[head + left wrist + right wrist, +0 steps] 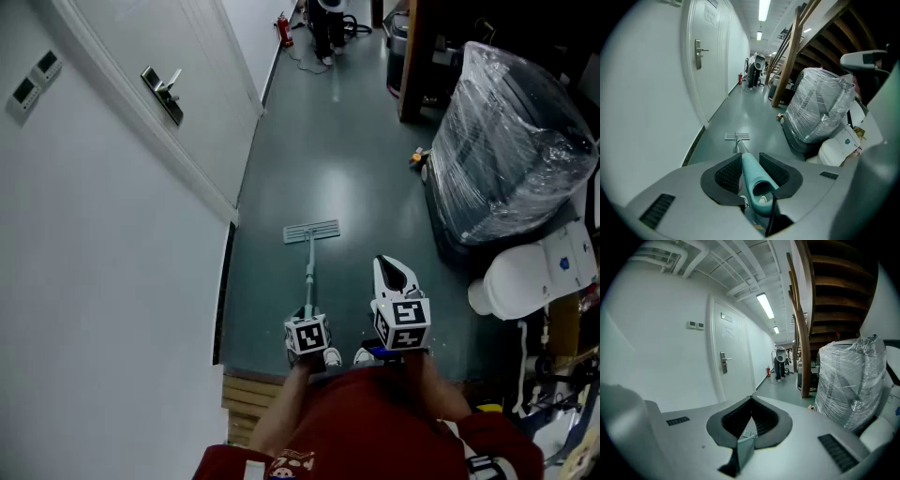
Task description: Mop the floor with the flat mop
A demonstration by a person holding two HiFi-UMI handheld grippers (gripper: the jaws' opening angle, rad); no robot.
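Two hand-held grippers at one instant of a corridor mopping task. Left gripper (750, 166): its black ribbed pads are clamped from both sides on the teal plastic grip (757, 183) at the top of the flat mop's slim metal handle (309, 274). The handle slopes down and away to the pale rectangular mop head (311, 232). The mop head lies flat on the glossy dark grey-green floor (356, 169), ahead of the person's pale shoes (333, 357). It sits nearer the white wall (112, 281) than the bulky object wrapped in clear plastic film (511, 150) on the opposite side. Right gripper (751, 400): jaws pressed together at the tips with nothing between them. It is held up beside the left one, apart from the handle, and points down the corridor, so the mop is worked one-handed. Progress: the tool is in hand and its head rests on the floor, so pick-up and placement appear complete. The floor shows only reflections of the ceiling lights, and no wet band or streak can be made out to separate cleaned from uncleaned surface. The long stretch beyond the mop head, running past the white door with a metal lever handle (161, 89) toward the far end, is judged yet to be covered, as is the strip beside the wrapped object.
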